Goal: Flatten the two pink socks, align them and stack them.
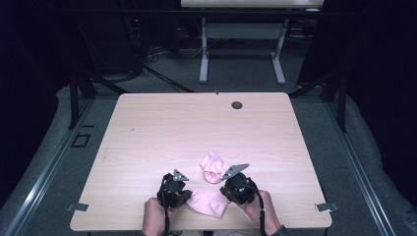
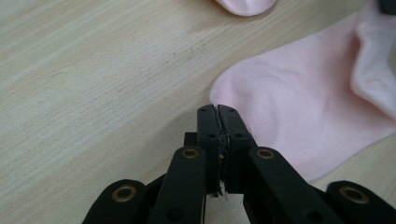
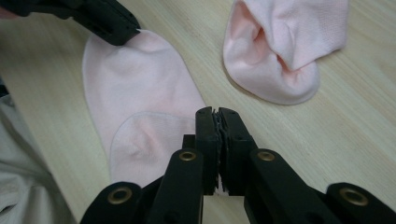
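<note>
The left gripper has its jaws pressed together at the rounded end of a flat pink sock, with the sock's edge pinched at their tips; most of the sock spreads out to the right of the jaws, lying on the desk. The right gripper has its jaws closed too, and in its own view they meet at the edge of the same flat sock, which stretches away to the left of the jaws toward the left gripper's black jaws at its far end. A thin sliver of fabric seems caught between the right jaws, though the tips hide how much.

From the high view, the two grippers sit close to the near edge of the desk, the left gripper and right gripper at opposite ends of the flat sock, each held in a hand.

Just beyond the right gripper, ahead and slightly to the side, lies a second pink sock, bunched and folded on itself, apart from the flat one. Farther off, a small dark round fitting sits near the desk's far edge.
</note>
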`<action>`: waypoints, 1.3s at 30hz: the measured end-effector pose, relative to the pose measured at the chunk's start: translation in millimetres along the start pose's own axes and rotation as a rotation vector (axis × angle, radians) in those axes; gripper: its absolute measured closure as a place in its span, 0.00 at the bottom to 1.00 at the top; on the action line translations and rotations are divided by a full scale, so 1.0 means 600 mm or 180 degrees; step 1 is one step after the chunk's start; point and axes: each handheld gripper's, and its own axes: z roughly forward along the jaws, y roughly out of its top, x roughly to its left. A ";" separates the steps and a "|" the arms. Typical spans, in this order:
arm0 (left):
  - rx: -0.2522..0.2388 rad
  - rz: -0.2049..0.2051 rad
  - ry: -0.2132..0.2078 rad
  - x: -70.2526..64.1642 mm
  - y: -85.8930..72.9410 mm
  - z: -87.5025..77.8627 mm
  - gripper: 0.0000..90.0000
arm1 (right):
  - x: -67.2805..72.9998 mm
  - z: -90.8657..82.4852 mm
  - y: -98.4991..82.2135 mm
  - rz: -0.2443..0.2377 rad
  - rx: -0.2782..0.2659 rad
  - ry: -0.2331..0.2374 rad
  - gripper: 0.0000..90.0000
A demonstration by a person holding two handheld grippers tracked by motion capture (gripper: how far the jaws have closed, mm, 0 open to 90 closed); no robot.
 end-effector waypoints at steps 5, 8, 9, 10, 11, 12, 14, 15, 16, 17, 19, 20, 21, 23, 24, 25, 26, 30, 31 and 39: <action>-0.0013 -0.0012 0.0017 0.000 -0.002 0.000 0.98 | 0.002 -0.032 -0.032 -0.0019 0.0015 -0.0022 0.94; -0.0015 -0.0024 0.0003 0.000 -0.002 0.000 0.98 | -0.003 -0.044 -0.055 0.0036 0.0072 -0.0025 0.94; -0.0015 -0.0022 0.0006 0.000 -0.002 0.000 0.98 | -0.005 -0.045 -0.061 0.0054 0.0095 -0.0055 0.94; -0.0014 -0.0020 0.0022 -0.001 -0.002 0.000 0.98 | -0.008 -0.047 -0.065 0.0086 0.0100 -0.0061 0.91; -0.0014 -0.0028 0.0026 -0.002 -0.002 0.000 0.98 | -0.011 -0.048 -0.068 0.0131 0.0110 -0.0060 0.85; -0.0013 -0.0021 0.0021 -0.002 -0.002 -0.001 0.98 | -0.012 -0.048 -0.068 0.0178 0.0083 -0.0074 0.78; -0.0016 -0.0029 0.0025 -0.002 -0.003 -0.001 0.97 | -0.009 -0.046 -0.062 0.0274 0.0003 -0.0051 0.64; -0.0015 -0.0027 0.0035 -0.003 -0.004 -0.002 0.97 | -0.006 -0.044 -0.056 0.0315 -0.0036 -0.0033 0.58; -0.0010 -0.0041 0.0045 -0.004 -0.005 -0.003 0.97 | -0.001 -0.040 -0.049 0.0356 -0.0070 -0.0016 0.55; -0.0017 -0.0040 0.0060 -0.005 -0.006 -0.003 0.97 | 0.005 -0.035 -0.043 0.0369 -0.0117 0.0014 0.53; -0.0006 -0.0021 0.0062 -0.007 -0.009 -0.005 0.97 | 0.026 -0.020 -0.029 0.0388 -0.0154 0.0066 0.52; -0.0024 -0.0040 0.0052 -0.008 -0.010 -0.006 0.97 | 0.049 0.001 -0.017 0.0315 -0.0121 0.0117 0.54; -0.0034 -0.0045 0.0049 -0.009 -0.012 -0.006 0.97 | 0.049 0.001 -0.017 0.0315 -0.0121 0.0117 0.54; -0.0028 -0.0030 0.0042 -0.010 -0.015 -0.008 0.97 | 0.066 0.024 -0.009 0.0251 -0.0016 0.0091 0.54; -0.0027 -0.0039 0.0018 -0.011 -0.017 -0.009 0.97 | 0.073 0.043 -0.006 0.0201 0.0072 0.0028 0.54; -0.0020 -0.0044 0.0002 -0.012 -0.019 -0.010 0.97 | 0.073 0.043 -0.006 0.0201 0.0072 0.0028 0.54; -0.0014 -0.0033 -0.0019 -0.013 -0.023 -0.012 0.98 | 0.076 0.053 -0.004 0.0182 0.0140 -0.0022 0.58; -0.0012 -0.0005 -0.0017 -0.016 -0.026 -0.014 0.98 | 0.077 0.056 -0.005 0.0052 0.0193 -0.0196 0.73; -0.0004 -0.0003 -0.0022 -0.017 -0.027 -0.015 0.98 | 0.077 0.055 -0.005 0.0042 0.0186 -0.0227 0.80; -0.0031 0.0014 0.0036 -0.024 -0.028 -0.014 0.98 | 0.067 0.030 -0.025 0.0091 0.0036 -0.0350 0.96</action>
